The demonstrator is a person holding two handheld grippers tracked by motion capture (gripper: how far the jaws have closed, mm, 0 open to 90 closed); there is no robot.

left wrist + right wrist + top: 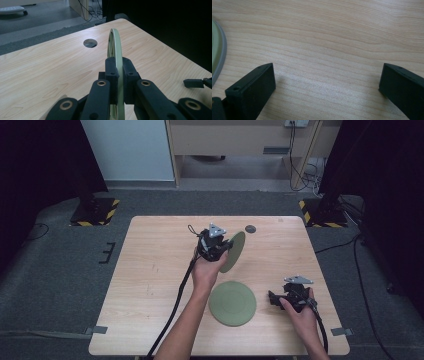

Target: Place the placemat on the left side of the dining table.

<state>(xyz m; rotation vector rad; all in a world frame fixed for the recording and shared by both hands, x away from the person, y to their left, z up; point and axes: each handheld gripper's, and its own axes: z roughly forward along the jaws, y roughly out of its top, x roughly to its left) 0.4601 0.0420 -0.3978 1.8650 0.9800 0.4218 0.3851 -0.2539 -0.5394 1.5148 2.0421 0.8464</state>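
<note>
Two pale green plates are in play. One green plate (234, 251) is held on edge above the table's middle, and my left gripper (223, 247) is shut on its rim. In the left gripper view the held plate (115, 43) stands upright between the black pads (111, 75). The other green plate (232, 303) lies flat near the table's front. To its right, low over the wood, my right gripper (273, 298) points left toward the flat plate with its jaws wide apart. In the right gripper view my right gripper (327, 86) has bare wood between its fingers, and the flat plate's edge (217, 53) shows at far left.
The light wooden table (150, 265) has a round cable hole (250, 228) near its far edge, also seen as a hole (90, 43) beyond the held plate. Black cables trail off the front edge. Dark curtains and stand bases flank the table.
</note>
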